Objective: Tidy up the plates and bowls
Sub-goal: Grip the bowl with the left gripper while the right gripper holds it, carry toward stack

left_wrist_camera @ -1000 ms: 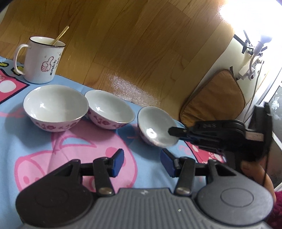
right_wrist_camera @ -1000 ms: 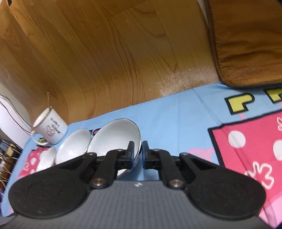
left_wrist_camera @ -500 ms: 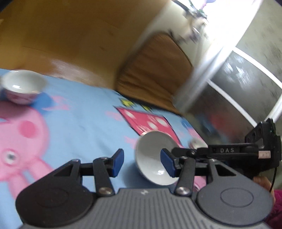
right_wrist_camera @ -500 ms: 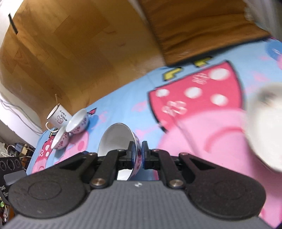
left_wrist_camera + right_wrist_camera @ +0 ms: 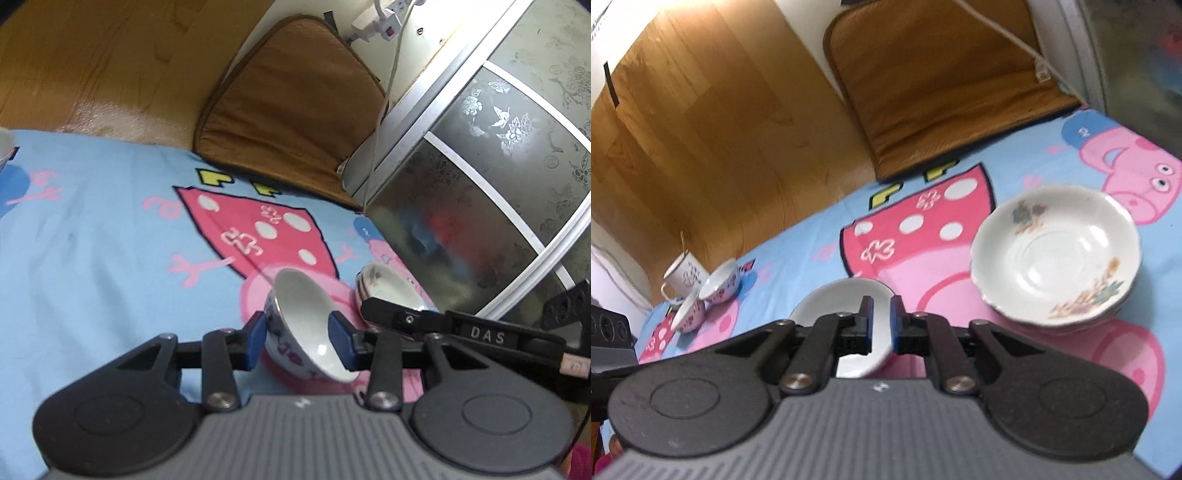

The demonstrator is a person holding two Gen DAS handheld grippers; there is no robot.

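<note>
My right gripper [image 5: 881, 325] is shut on the rim of a white bowl with pink flowers [image 5: 842, 299] and holds it over the blue cartoon cloth [image 5: 798, 243]. The same bowl [image 5: 306, 325] shows tilted in the left wrist view, between the fingers of my open left gripper [image 5: 297, 341], which does not clamp it. A stack of white floral plates [image 5: 1056, 254] lies just right of the bowl; it also shows in the left wrist view [image 5: 391, 291]. Two more pink-flowered bowls [image 5: 722, 286] [image 5: 689, 314] stand far left.
A white mug with a spoon [image 5: 685, 277] stands beside the far bowls. A brown cushion [image 5: 934, 85] lies on the wooden floor [image 5: 701, 129] beyond the cloth. A frosted glass door [image 5: 509, 147] and a power strip with cable [image 5: 380, 26] are at the right.
The right gripper has carried the bowl from beside the other bowls rightward to next to the plate stack. The left gripper swung right along with it and stayed open.
</note>
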